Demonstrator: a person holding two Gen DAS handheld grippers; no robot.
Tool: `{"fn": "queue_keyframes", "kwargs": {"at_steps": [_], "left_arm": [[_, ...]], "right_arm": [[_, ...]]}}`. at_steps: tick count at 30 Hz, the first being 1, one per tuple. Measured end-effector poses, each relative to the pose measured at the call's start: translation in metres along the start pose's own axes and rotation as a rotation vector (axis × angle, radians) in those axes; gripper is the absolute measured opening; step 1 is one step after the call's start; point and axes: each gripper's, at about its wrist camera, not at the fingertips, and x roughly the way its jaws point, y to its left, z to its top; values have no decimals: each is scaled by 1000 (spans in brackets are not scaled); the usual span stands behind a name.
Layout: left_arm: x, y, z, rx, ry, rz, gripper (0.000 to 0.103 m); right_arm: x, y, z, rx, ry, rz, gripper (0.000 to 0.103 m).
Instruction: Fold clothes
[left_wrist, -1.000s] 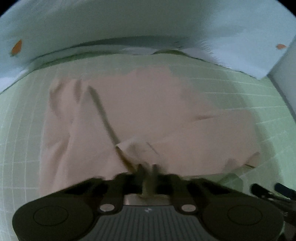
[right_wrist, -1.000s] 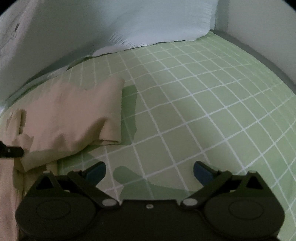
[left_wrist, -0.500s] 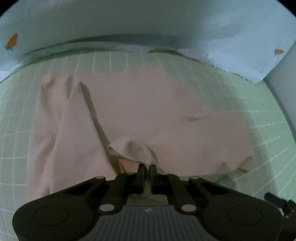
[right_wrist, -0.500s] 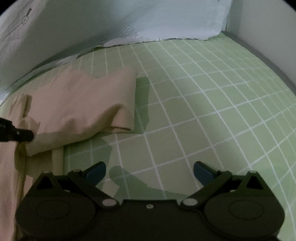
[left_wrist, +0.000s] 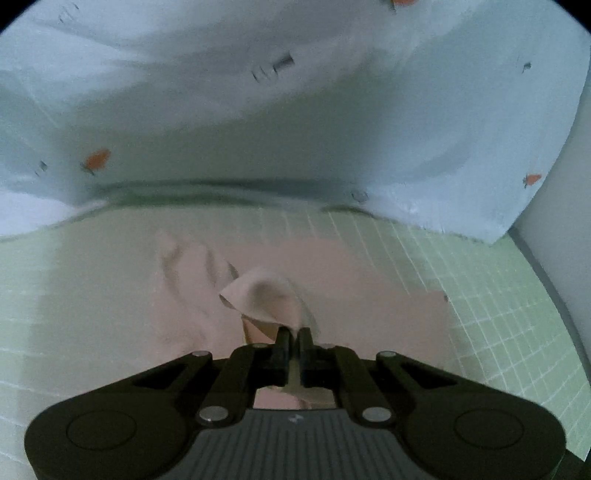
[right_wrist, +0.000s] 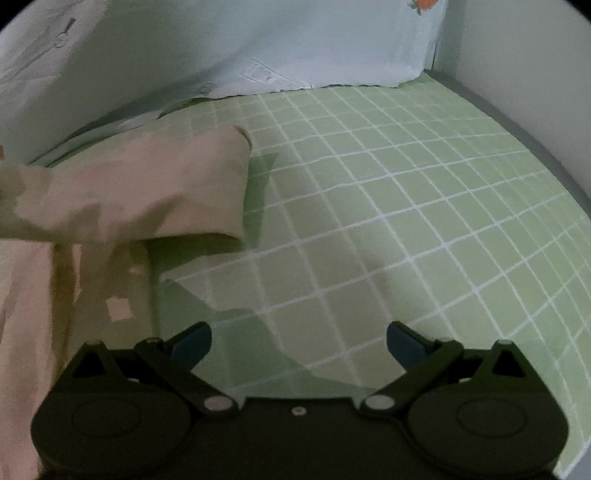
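The bed (right_wrist: 388, 206), covered with a green sheet with white grid lines, fills most of both views. At its far side, along the top of the frames, lies a pale blue blanket (left_wrist: 295, 122) with small orange prints. It is not part of the work at this moment.

The peach garment (left_wrist: 369, 295) lies on the sheet in the lower middle of the left wrist view and in the left half of the right wrist view. It is only partly folded. In the right wrist view one section is doubled over itself and makes a thick rounded edge near the middle of the frame, while more cloth hangs loosely down the lower left, with a small pale label on it. The outline is not yet a tidy rectangle, and the left part shows wrinkles. I judge that the folding is somewhere in the middle: at least one fold is made, and one or more folds and some smoothing are left.

The left tool (left_wrist: 293, 338) is closed narrow on a raised flap of the garment, which stands up as a small peak just above its fingertips. It seems that this flap must be carried across and laid down.

The right tool (right_wrist: 299, 341) is wide apart and holds nothing; it hovers over bare sheet, near the right of the garment's loose part.
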Motion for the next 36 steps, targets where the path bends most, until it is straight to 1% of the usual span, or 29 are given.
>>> {"fn": "queue_keyframes", "kwargs": {"at_steps": [5,11,19,22,25,29,33,36], "left_arm": [[-27,35,1,1,-48,2,5],[-43,86,1,6,-78,-1,5],[-47,155,7,27,-97,-36,5],[-46,177,15,28,-108,-49,5],[-49,199,26,29,-138,-57,5],[-49,236,39,-36,-161,-37,5],[-42,272,30,-169,-112,40,5],[-39,295,18,-267,-70,102,8]], "right_arm": [[-22,30,-20,4,-4,-14,102],[-37,70,-39,43,-16,-43,102],[-49,127,-65,117,-23,-93,102],[-51,143,-74,152,-25,-119,102],[-53,155,-77,176,-31,-142,102],[-57,167,-78,167,-36,-179,102],[-58,169,-76,143,-28,-205,102],[-59,164,-72,130,-29,-213,102]]}}
